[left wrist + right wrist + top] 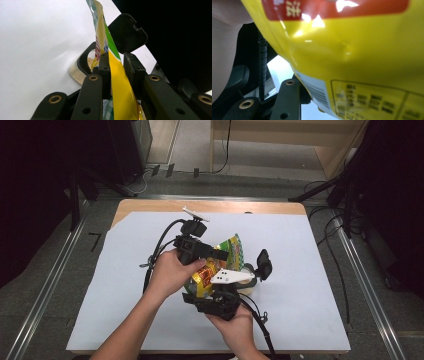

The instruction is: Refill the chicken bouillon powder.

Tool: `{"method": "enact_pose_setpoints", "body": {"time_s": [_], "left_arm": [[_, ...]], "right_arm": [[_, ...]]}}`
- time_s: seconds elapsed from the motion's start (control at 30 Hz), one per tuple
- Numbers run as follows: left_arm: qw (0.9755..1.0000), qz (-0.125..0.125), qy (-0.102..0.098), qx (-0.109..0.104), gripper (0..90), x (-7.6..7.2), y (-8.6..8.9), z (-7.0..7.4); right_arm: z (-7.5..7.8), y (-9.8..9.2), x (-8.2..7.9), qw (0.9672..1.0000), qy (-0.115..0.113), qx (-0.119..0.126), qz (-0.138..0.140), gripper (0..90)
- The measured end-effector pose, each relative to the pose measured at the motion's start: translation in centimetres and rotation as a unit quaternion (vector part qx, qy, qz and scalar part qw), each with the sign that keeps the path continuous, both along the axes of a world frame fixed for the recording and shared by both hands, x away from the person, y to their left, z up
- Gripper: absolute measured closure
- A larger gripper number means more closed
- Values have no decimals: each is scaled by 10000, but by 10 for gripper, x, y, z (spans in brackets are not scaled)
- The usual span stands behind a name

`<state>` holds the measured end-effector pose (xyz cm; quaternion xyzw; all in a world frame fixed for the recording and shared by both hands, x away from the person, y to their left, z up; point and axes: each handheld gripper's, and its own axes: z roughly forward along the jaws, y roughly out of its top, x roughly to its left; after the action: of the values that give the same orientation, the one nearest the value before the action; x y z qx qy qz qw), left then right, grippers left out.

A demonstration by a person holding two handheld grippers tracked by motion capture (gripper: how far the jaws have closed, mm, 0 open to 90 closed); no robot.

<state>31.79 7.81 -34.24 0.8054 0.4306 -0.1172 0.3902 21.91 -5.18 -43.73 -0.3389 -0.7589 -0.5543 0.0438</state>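
I had the glossy yellow foil snack bag point(214, 270) raised above the white paper sheet point(300, 270) that covered the wooden table point(150, 206), with both of my tools on it. My left gripper point(117, 65) was clamped on the bag's flat upper edge, the two black jaws drawn close with the yellow and green film pinched between them, as the left gripper view showed. My right gripper point(216, 301) met the bag from below; in the right gripper view the yellow film with its red label sat against the lens and covered the jaw tips, so I could not tell whether those jaws were pressing on it or merely standing around it. Beyond the bag, on the paper, lay a round black-rimmed container point(248, 279) with its hinged black lid point(263, 264) standing open, and I judged that the bag was meant for it or its contents were. To do this step well, I thought it best to keep the left pinch firm on the seam and steady, to let the right tool take the lower body without crushing it, and to hold the mouth directly over the opening.
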Motion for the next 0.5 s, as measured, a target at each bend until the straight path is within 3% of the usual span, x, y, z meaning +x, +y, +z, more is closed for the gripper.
{"method": "enact_pose_setpoints", "body": {"time_s": [0.5], "left_arm": [[10000, 1, 3, 12, 773, -1, 0, -1]], "right_arm": [[0, 0, 0, 10000, -8, -40, 32, 643]]}}
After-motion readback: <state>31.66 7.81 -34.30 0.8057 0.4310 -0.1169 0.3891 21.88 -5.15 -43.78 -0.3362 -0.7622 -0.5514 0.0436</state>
